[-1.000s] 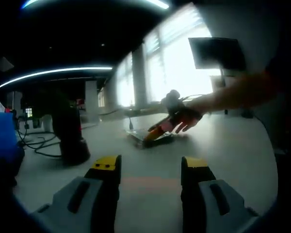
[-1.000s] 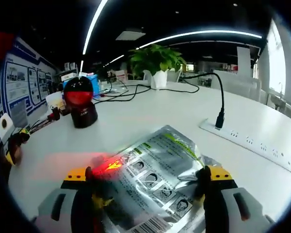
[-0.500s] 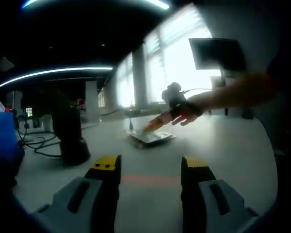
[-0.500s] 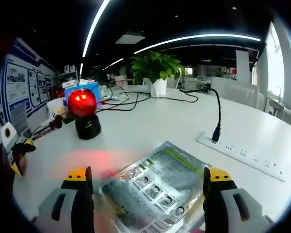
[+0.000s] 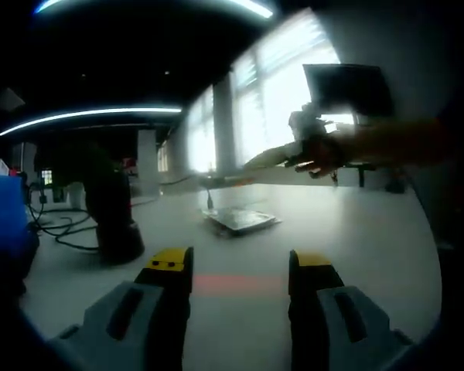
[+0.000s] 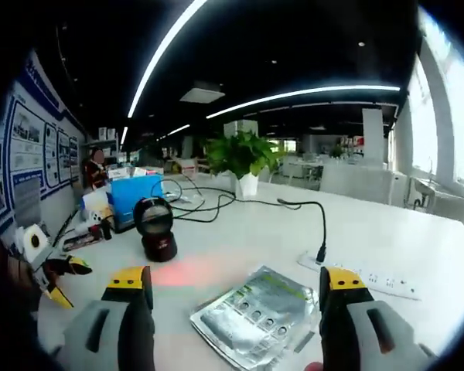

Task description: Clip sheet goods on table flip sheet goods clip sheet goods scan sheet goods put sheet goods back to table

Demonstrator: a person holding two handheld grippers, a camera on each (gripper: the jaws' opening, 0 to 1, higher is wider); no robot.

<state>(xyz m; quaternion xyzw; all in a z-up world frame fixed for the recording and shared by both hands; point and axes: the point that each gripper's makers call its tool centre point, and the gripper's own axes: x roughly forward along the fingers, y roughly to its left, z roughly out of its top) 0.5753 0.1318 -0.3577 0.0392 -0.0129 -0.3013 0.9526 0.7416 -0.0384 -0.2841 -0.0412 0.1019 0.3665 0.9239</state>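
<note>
I can't read the print: the silver sheet goods (image 6: 264, 318) pouch, with rows of small pictures and a green band, lies flat on the worktop (image 6: 240, 232) between my spread right tongs (image 6: 238, 287). Left tongs (image 5: 240, 263) spread, empty.

Lying flat on the white table (image 6: 240, 247), between the wide-spread jaws of the right gripper (image 6: 238, 290): a silvery foil sheet pack (image 6: 254, 325), with bare tabletop ringing it. Standing at ten o'clock from the pack, well apart: a black dome-headed scanner (image 6: 158, 237). Trailing at eleven to twelve: black cables (image 6: 209, 210) and a potted green plant (image 6: 241, 158). Lying at two o'clock, near the pack: a white power strip (image 6: 363, 277) with a plugged black cord. In the left gripper view, hanging above the pack (image 5: 242, 219) at one o'clock: the right gripper (image 5: 257, 161). Leaving open table between the left gripper (image 5: 240, 267) and the pack.
</note>
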